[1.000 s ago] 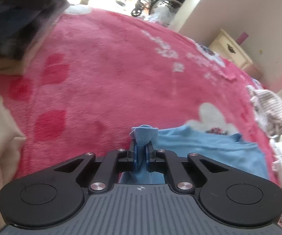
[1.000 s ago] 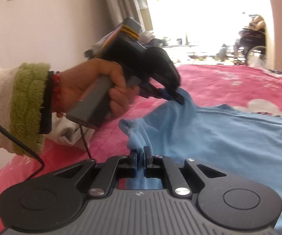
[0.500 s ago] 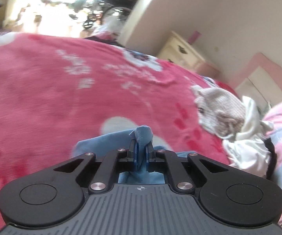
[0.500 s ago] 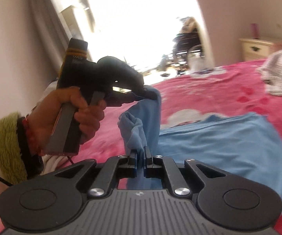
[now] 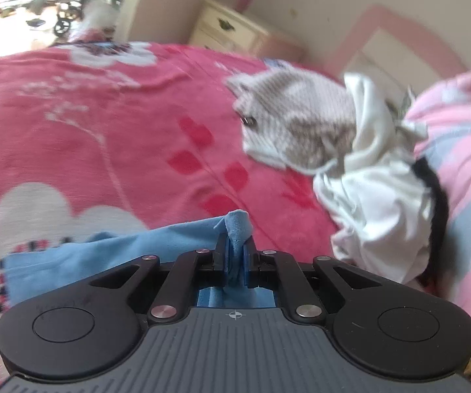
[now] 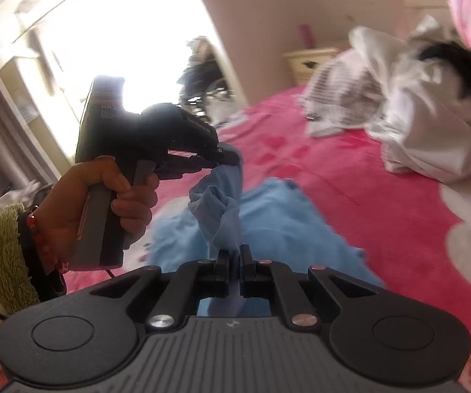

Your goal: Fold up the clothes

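A light blue garment lies on the red blanket, one edge lifted off it. My left gripper is shut on a bunched corner of the blue garment. In the right wrist view the left gripper holds that corner up in the air. My right gripper is shut on another fold of the same edge, close below the left one. The cloth hangs slack between the two grips.
A pile of unfolded clothes, a striped knit and a white garment, lies on the blanket to the right. A pink pillow is behind it. A cream nightstand stands by the wall.
Both grippers have lifted the blue garment's edge and swung it to the right, toward the clothes pile. The grips stay shut on the cloth.
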The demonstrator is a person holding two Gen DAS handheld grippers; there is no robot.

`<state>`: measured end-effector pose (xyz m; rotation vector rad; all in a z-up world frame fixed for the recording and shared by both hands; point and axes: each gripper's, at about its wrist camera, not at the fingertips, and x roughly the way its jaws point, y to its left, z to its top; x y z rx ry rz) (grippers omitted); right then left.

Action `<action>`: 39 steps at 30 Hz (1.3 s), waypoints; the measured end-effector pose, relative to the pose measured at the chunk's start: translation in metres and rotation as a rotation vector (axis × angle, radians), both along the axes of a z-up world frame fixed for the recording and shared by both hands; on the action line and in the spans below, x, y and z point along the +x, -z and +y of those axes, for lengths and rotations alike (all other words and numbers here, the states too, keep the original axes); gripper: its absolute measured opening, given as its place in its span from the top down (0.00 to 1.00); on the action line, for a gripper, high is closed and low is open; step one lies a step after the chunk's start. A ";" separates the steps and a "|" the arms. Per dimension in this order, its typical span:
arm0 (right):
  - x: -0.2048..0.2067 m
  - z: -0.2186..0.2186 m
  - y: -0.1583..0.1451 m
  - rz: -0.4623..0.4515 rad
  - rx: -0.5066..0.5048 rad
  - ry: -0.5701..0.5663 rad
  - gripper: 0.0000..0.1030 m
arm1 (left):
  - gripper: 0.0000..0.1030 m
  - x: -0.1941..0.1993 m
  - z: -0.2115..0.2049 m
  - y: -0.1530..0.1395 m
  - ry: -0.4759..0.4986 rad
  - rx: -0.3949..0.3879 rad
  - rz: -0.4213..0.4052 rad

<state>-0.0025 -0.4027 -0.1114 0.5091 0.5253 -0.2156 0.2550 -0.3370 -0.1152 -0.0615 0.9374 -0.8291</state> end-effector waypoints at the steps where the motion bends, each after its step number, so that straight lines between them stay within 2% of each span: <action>1: -0.002 -0.005 0.002 0.007 0.014 0.018 0.94 | 0.94 0.000 -0.007 0.004 0.011 0.009 0.002; 8: -0.015 -0.030 0.013 0.050 0.084 0.107 0.94 | 0.94 -0.003 -0.035 0.023 0.059 0.021 0.047; 10: -0.017 -0.036 0.017 0.073 0.111 0.132 0.94 | 0.90 -0.001 -0.040 0.033 0.076 0.033 0.097; 12: -0.017 -0.043 0.027 0.108 0.155 0.161 0.94 | 0.70 0.003 -0.042 0.041 0.080 0.035 0.153; 15: -0.021 -0.056 0.041 0.149 0.256 0.206 0.94 | 0.65 0.005 -0.030 0.038 0.059 -0.027 0.194; 19: -0.027 -0.070 0.056 0.169 0.387 0.254 0.94 | 0.54 0.001 0.017 0.013 0.045 -0.143 0.195; 21: -0.031 -0.074 0.061 0.171 0.436 0.270 0.93 | 0.49 -0.007 0.048 -0.001 0.069 -0.158 0.164; 25: -0.034 -0.080 0.069 0.183 0.513 0.292 0.93 | 0.47 -0.031 0.110 -0.017 0.112 -0.089 0.106; 29: -0.036 -0.089 0.076 0.189 0.598 0.326 0.90 | 0.47 -0.060 0.162 -0.004 0.116 -0.017 0.134; 30: -0.037 -0.091 0.077 0.189 0.617 0.339 0.90 | 0.47 -0.067 0.171 0.005 0.106 -0.006 0.162; 32: -0.037 -0.095 0.075 0.199 0.619 0.366 0.88 | 0.47 -0.078 0.185 0.022 0.083 0.013 0.223; 35: -0.041 -0.103 0.071 0.218 0.600 0.414 0.85 | 0.47 -0.093 0.192 0.040 0.069 0.029 0.250; 37: -0.043 -0.108 0.063 0.226 0.532 0.442 0.84 | 0.47 -0.100 0.193 0.044 0.069 0.037 0.231; 39: -0.041 -0.109 0.048 0.230 0.418 0.460 0.84 | 0.47 -0.104 0.194 0.043 0.073 0.031 0.201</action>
